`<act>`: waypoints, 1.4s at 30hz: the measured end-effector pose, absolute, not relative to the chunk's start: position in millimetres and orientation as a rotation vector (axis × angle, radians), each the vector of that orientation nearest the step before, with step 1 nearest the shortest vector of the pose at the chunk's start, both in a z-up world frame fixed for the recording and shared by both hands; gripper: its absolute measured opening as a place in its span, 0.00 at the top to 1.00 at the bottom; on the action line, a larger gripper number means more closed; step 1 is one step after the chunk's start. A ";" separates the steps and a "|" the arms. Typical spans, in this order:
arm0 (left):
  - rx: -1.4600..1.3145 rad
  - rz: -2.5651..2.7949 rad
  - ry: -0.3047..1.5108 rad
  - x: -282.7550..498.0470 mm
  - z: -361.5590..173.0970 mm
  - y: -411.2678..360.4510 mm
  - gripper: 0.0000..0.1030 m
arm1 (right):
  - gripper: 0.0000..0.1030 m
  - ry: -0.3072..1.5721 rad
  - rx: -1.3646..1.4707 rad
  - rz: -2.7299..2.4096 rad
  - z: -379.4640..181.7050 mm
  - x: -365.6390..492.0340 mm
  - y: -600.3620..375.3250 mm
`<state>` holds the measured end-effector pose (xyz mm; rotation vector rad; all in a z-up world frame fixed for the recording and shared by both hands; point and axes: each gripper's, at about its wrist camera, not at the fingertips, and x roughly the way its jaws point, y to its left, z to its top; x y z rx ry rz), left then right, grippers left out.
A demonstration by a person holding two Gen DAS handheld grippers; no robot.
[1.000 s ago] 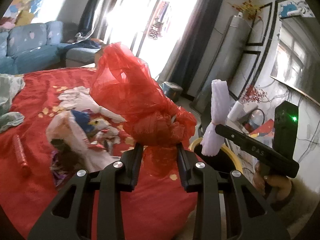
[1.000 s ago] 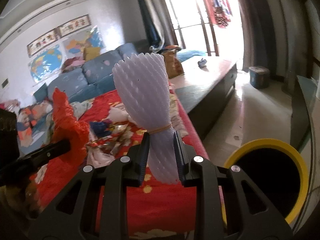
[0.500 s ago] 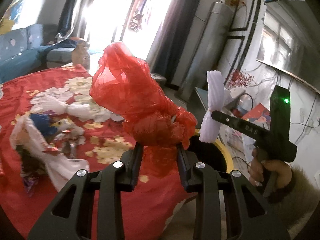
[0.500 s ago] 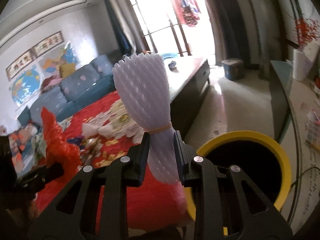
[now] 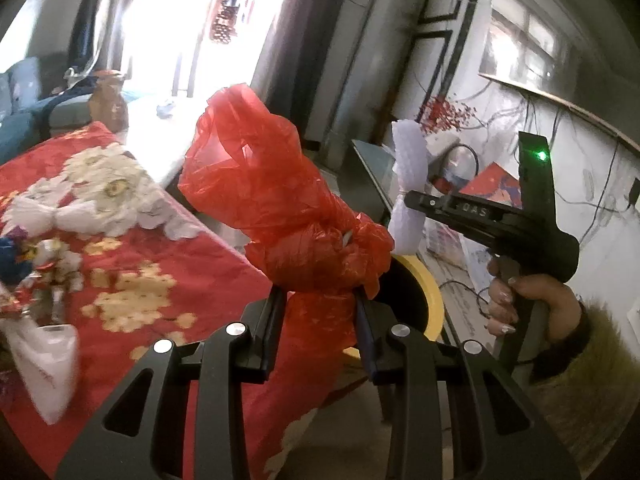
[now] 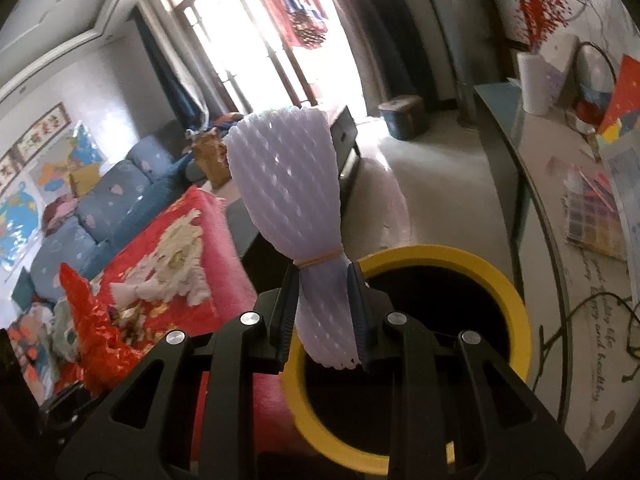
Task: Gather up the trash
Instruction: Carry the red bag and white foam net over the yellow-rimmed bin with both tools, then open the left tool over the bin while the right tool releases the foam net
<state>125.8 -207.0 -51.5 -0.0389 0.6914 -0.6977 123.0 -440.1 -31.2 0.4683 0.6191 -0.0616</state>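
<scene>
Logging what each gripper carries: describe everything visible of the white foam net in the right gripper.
The white foam net is a soft, diamond-mesh sleeve bunch, cinched at its waist by a tan rubber band. It stands upright, fanning wide above. The right gripper is shut on its narrow lower part, over the rim of the yellow-rimmed bin.

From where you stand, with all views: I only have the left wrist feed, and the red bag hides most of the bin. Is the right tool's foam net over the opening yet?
Observer: Yes. In the right wrist view the foam net hangs over the near edge of the bin mouth, clamped in the right tool.
Operator: Anything in the bin already?
Observer: Its inside reads plain black; I can't tell.
Operator: What binds the net?
Observer: A tan rubber band just above the fingers.
</scene>
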 end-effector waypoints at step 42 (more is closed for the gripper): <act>-0.043 -0.837 0.799 158.4 -106.1 -276.6 0.07 | 0.40 0.643 0.568 -0.205 -64.2 113.8 -491.2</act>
